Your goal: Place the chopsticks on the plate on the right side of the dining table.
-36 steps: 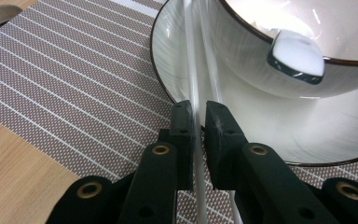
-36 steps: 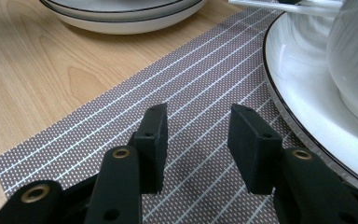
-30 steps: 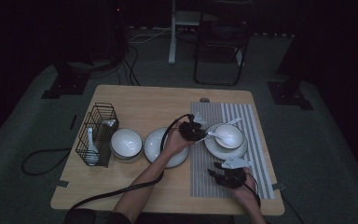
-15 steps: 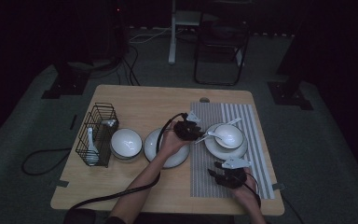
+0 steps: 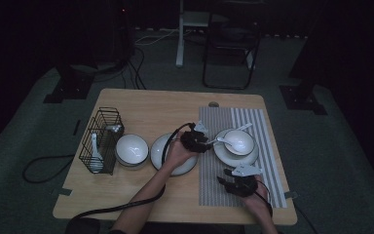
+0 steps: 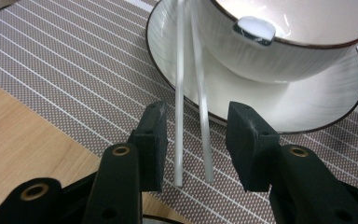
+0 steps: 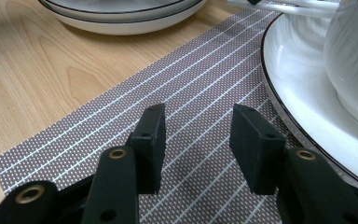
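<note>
The left gripper's (image 6: 193, 140) fingers have just been opening, freeing the white chopsticks (image 6: 191, 112), which lean on the plate's (image 6: 307, 107) rim; placement looks done. The right gripper (image 7: 196, 147) hovers open over the placemat (image 7: 121, 140).

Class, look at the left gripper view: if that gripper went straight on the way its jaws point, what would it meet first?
Probably the rim of the plate under the bowl; the chopsticks already lie between the left gripper's open jaws.

White bowl (image 6: 307, 51) – dark rim, white chopsticks (image 6: 191, 93), brown white-striped placemat (image 6: 74, 84), pale wooden table (image 7: 42, 70)
</note>
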`<state>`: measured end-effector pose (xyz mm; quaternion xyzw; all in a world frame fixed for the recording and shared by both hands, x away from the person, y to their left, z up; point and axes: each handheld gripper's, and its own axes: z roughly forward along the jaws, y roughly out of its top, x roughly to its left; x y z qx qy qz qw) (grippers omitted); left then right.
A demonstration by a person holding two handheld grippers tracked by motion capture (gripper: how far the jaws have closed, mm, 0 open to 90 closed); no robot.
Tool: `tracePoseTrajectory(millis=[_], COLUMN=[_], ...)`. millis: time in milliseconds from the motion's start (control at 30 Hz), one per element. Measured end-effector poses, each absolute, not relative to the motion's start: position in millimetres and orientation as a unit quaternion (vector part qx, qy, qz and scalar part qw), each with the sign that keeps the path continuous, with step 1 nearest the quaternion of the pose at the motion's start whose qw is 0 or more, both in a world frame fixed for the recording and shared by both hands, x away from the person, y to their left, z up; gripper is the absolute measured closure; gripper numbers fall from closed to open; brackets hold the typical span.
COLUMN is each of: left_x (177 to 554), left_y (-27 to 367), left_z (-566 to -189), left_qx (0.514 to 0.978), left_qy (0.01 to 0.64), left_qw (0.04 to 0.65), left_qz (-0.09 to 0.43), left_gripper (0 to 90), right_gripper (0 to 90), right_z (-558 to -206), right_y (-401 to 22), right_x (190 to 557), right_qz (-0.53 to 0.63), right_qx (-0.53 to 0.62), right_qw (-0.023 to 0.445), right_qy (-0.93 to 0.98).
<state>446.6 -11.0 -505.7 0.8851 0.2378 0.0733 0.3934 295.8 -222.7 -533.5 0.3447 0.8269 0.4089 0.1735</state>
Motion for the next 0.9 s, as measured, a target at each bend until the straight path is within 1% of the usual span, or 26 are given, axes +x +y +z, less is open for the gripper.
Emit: tracePoseTrajectory(millis=[267, 333, 467, 500, 567, 633, 800, 900], left_x=[446.9, 447.2, 446.8, 446.8, 446.3, 445.8, 446.1, 446.5], left_y=[-14.9, -15.7, -16.2, -16.5, -17.4, -18.0, -19.1, -19.5], left_z=[-509.8, -510.6, -510.7, -510.9, -511.2, -511.1, -511.1, -510.5], left_qx=[0.895, 0.897, 0.899, 0.901, 0.904, 0.906, 0.908, 0.909], left_qy=[0.228, 0.226, 0.219, 0.216, 0.209, 0.205, 0.198, 0.194], left_qw=[0.375, 0.37, 0.369, 0.366, 0.361, 0.359, 0.356, 0.354], left_qz=[0.085, 0.087, 0.088, 0.089, 0.09, 0.092, 0.097, 0.1], left_gripper=[59.9, 61.9, 68.5, 68.5, 73.0, 75.5, 79.3, 79.9], right_gripper=[55.4, 55.4, 55.4, 55.4, 55.4, 55.4, 55.4, 55.4], right_z=[-533.5, -533.5, -533.5, -533.5, -533.5, -533.5, -533.5, -533.5], right_y=[-222.6, -222.5, -222.6, -222.6, -222.5, -222.5, -222.6, -222.5], right_x=[295.8, 295.8, 295.8, 295.8, 295.9, 295.9, 295.9, 295.9], right_qz=[0.408, 0.408, 0.409, 0.409, 0.409, 0.409, 0.409, 0.409], right_qx=[0.345, 0.344, 0.345, 0.345, 0.345, 0.345, 0.345, 0.345], right_qw=[0.173, 0.173, 0.173, 0.173, 0.173, 0.173, 0.173, 0.173], right_qy=[0.827, 0.827, 0.827, 0.827, 0.827, 0.827, 0.827, 0.827])
